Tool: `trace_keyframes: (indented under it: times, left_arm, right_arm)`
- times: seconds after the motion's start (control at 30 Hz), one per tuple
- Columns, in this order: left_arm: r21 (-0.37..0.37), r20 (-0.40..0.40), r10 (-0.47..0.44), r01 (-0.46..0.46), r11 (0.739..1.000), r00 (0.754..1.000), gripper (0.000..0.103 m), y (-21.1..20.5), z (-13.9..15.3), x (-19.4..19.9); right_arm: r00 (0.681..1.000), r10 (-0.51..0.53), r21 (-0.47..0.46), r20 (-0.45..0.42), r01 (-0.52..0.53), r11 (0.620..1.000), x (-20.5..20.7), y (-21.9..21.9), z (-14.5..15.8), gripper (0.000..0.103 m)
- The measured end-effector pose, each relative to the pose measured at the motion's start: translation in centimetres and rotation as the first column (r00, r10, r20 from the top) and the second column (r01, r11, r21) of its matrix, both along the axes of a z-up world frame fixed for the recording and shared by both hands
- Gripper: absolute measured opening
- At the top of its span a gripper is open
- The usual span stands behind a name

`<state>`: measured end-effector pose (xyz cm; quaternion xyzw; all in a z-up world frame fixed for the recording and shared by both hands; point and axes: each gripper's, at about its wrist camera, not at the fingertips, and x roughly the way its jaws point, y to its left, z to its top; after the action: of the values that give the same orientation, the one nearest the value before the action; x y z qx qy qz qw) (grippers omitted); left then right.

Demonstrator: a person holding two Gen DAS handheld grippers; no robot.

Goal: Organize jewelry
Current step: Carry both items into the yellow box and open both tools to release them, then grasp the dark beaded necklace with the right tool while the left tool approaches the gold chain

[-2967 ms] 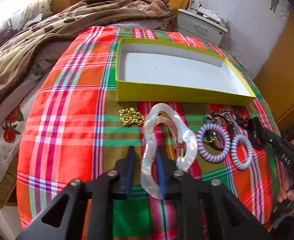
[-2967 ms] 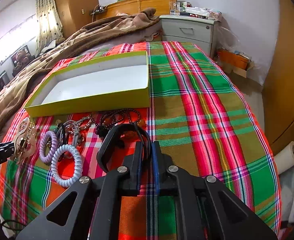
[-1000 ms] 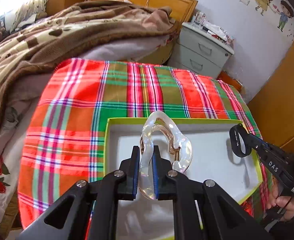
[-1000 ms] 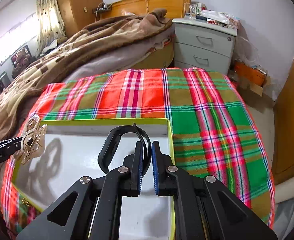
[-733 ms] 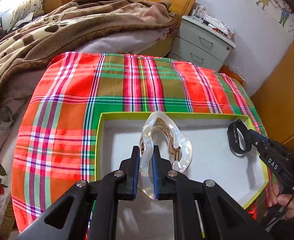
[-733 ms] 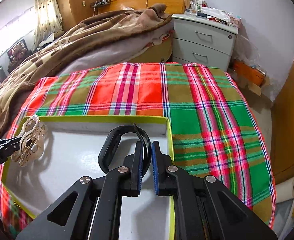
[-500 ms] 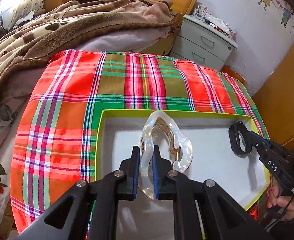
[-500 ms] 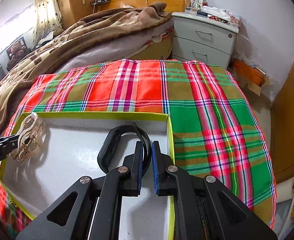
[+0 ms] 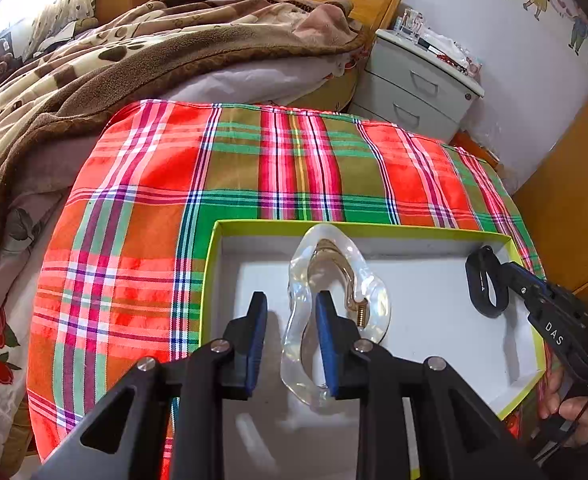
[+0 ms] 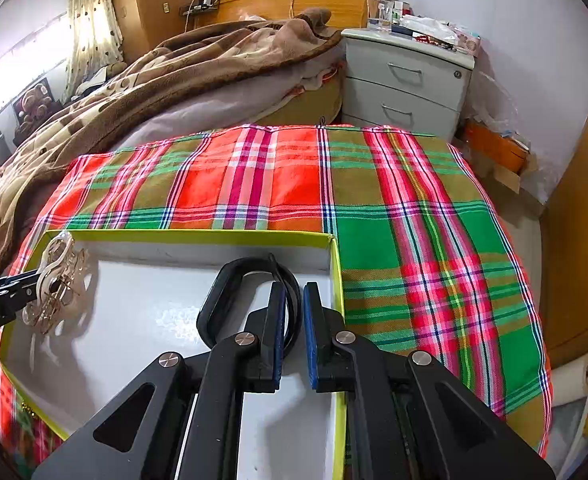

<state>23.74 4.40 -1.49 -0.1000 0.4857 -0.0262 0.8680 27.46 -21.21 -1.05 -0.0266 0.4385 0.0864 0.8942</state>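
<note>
A clear wavy hair claw [image 9: 333,308] with a gold spring lies in the white tray of the yellow-green box [image 9: 210,280]. My left gripper [image 9: 290,332] stands open around it; the claw leans against the right finger. It also shows in the right wrist view [image 10: 56,280]. My right gripper [image 10: 292,320] is slightly open over the box's right end [image 10: 335,276]. A black hair clip [image 10: 230,292] sits between its pads, touching the left one. In the left wrist view the clip [image 9: 485,284] hangs at the gripper tip above the tray.
The box sits on a red-green plaid cloth [image 9: 142,200] over a round table. A brown blanket on a bed [image 9: 94,64] lies behind. A grey nightstand [image 10: 405,80] stands at the back right. A wooden door [image 10: 581,240] is at the right.
Both grippers carried their pieces from the cloth over into the box. In the last half second both sets of jaws opened; the left let go of the clear claw.
</note>
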Motion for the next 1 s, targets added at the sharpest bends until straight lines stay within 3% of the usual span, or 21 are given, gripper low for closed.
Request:
trace_keyframes:
  times: [0.13, 0.33, 0.4, 0.53, 0.83, 1.0]
  left_arm:
    - [0.005, 0.007, 0.001, -0.002, 1.000, 1.000, 0.033, 0.0, 0.3, -0.2]
    - [0.021, 0.027, 0.002, -0.003, 1.000, 1.000, 0.035, -0.2, 1.0, -1.1]
    - [0.036, 0.049, 0.001, -0.003, 0.999, 0.999, 0.037, -0.3, 1.6, -1.8]
    - [0.074, 0.090, -0.009, 0.002, 0.997, 0.996, 0.040, -0.5, 2.7, -3.4]
    - [0.148, 0.148, -0.010, -0.012, 0.989, 0.989, 0.043, -1.0, 4.1, -7.7]
    - [0.110, 0.150, -0.010, -0.006, 0.994, 0.989, 0.045, -1.0, 4.1, -9.9]
  right_arm:
    - [1.000, -0.005, 0.006, 0.008, 0.005, 1.000, -0.2, -0.1, 0.3, 0.010]
    - [0.999, -0.004, 0.021, 0.036, 0.004, 1.000, -1.1, -0.2, 1.1, 0.015]
    - [0.999, -0.001, 0.034, 0.050, -0.001, 0.999, -1.8, -0.3, 1.6, 0.019]
    - [0.996, 0.010, 0.054, 0.084, -0.015, 0.998, -3.3, -0.3, 2.6, 0.040]
    - [0.991, 0.014, 0.067, 0.134, -0.023, 0.997, -6.9, -0.3, 4.2, 0.040]
    - [0.988, 0.014, 0.082, 0.153, -0.026, 0.996, -9.3, -0.9, 4.4, 0.042]
